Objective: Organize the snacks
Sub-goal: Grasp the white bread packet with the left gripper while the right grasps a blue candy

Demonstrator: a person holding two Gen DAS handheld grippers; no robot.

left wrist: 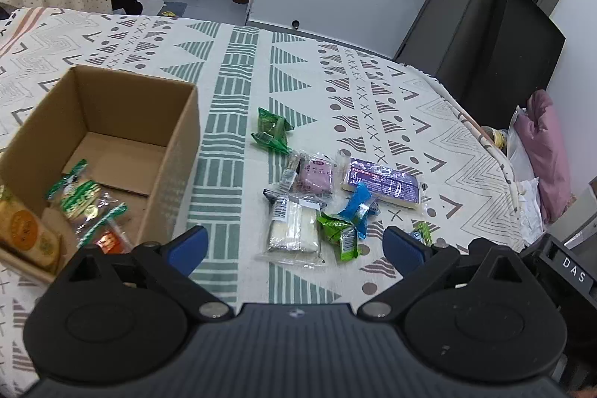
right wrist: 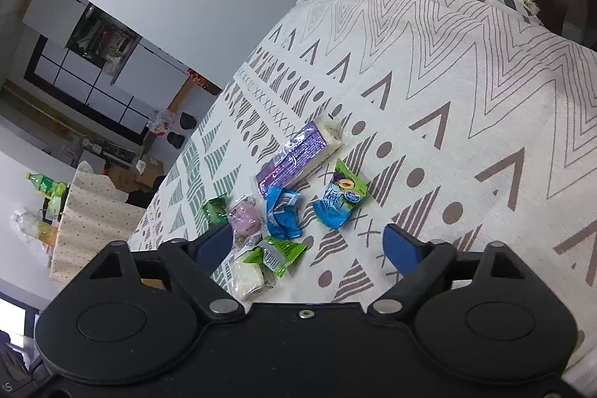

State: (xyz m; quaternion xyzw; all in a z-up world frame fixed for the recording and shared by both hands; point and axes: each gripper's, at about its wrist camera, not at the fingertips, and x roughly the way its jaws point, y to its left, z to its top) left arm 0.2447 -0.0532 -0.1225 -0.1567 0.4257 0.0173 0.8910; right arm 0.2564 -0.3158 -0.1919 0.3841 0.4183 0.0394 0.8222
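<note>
Cardboard: open brown box (left wrist: 112,137), the landmark; a few green-and-clear packets and an orange-labelled pack (left wrist: 26,234) already lie inside.
Loose snacks: cluster on the patterned tablecloth (left wrist: 373,81) just right of the box, namely a purple-wrapped bar (left wrist: 380,183), a pink cake packet (left wrist: 315,174), a clear packet of white wafer (left wrist: 294,228), a blue wrapper (left wrist: 358,206), and green sachets (left wrist: 337,232); one green sachet (left wrist: 272,131) lies apart, toward the far side.
Left gripper (left wrist: 294,248): fingers spread wide, holding nothing, above the near edge of the cluster.
Right gripper (right wrist: 306,245): fingers wide apart, holding nothing, over the same cluster; a blue-green plum candy (right wrist: 341,198) lies just ahead.
Progress (judgement): partly sorted; most pieces are outside the box.
Risk: packets overlap, so closing on one may drag or lift a neighbour; slick film could slip free before reaching the box; both grippers converging here could collide.
</note>
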